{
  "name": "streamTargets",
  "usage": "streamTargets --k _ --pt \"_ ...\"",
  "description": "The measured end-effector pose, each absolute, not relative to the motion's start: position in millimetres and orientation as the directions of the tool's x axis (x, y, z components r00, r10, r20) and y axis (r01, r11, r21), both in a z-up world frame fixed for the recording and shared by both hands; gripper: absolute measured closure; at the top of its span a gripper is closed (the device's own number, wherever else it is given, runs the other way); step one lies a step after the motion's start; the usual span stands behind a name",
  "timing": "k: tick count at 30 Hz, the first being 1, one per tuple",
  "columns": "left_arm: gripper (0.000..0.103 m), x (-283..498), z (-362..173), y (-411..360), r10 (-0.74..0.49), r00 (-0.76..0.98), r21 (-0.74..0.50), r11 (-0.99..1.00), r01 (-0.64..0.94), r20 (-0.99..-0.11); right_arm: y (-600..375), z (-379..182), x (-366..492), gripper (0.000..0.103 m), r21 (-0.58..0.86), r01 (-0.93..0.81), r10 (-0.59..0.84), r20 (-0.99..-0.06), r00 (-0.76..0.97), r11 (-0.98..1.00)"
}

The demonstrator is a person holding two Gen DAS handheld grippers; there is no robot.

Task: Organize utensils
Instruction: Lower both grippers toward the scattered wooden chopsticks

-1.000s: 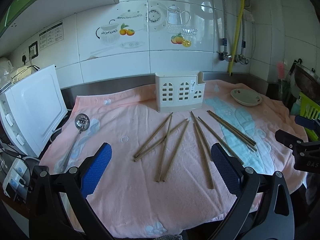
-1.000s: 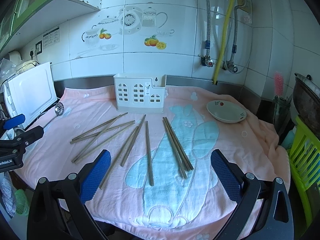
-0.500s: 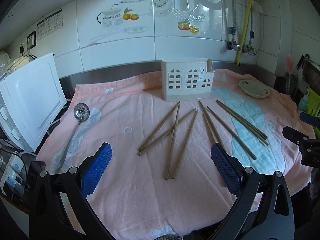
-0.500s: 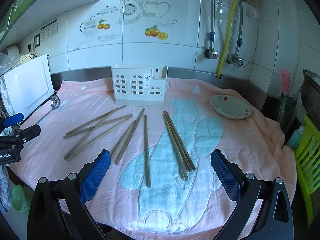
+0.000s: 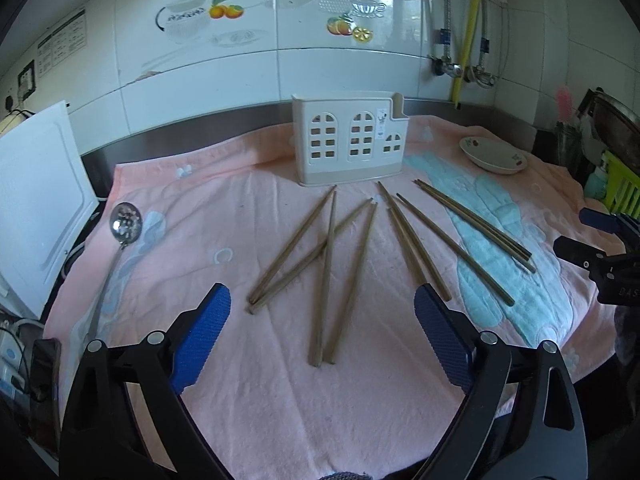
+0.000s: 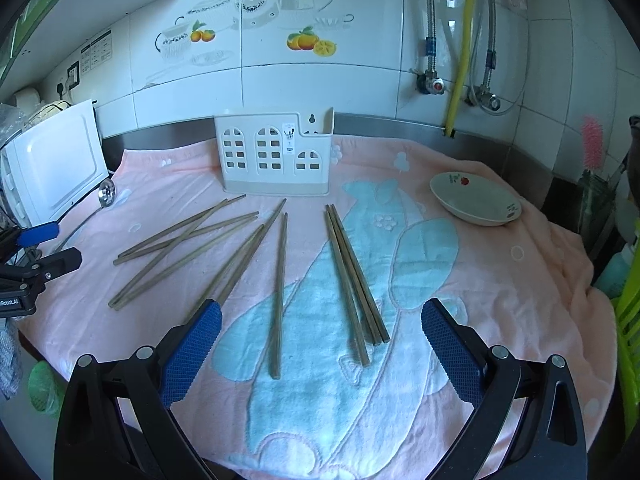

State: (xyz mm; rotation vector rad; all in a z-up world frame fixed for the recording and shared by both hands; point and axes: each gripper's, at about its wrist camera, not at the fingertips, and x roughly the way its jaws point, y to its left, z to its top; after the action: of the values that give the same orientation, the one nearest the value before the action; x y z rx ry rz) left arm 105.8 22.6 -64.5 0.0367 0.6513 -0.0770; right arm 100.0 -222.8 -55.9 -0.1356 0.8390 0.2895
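Note:
Several brown wooden chopsticks (image 5: 328,272) lie scattered on a pink towel (image 5: 224,240), in front of a white plastic utensil holder (image 5: 348,144) with window cut-outs. They show in the right wrist view too: chopsticks (image 6: 280,280), holder (image 6: 276,156). My left gripper (image 5: 322,328) is open and empty, over the near ends of the left chopsticks. My right gripper (image 6: 320,340) is open and empty, over the near ends of the right chopsticks. A slotted metal ladle (image 5: 120,236) lies at the towel's left edge.
A small ceramic dish (image 6: 476,200) sits at the right back of the towel. A white appliance (image 5: 36,204) stands at the left. The tiled wall with pipes (image 6: 464,40) is behind. A green crate (image 6: 628,320) is at the far right.
Both grippers have moved forward and lower toward the chopsticks, which now appear larger. Both stay open. Nothing on the towel has moved.

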Motion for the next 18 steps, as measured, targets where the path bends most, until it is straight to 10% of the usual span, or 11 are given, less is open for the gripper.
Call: streamTargets --k 13,18 --pt "0.04 145.3 -87.4 16.8 -0.108 0.736 -0.01 0.991 0.136 -0.669 -245.5 -75.6 130.4 0.008 0.027 -0.331 0.225 -0.784 0.579 0.943" --pt "0.053 156.8 -97.0 19.8 -0.123 0.713 -0.026 0.989 0.145 -0.691 -250.1 -84.7 146.2 0.026 0.011 -0.342 0.21 -0.808 0.55 0.94"
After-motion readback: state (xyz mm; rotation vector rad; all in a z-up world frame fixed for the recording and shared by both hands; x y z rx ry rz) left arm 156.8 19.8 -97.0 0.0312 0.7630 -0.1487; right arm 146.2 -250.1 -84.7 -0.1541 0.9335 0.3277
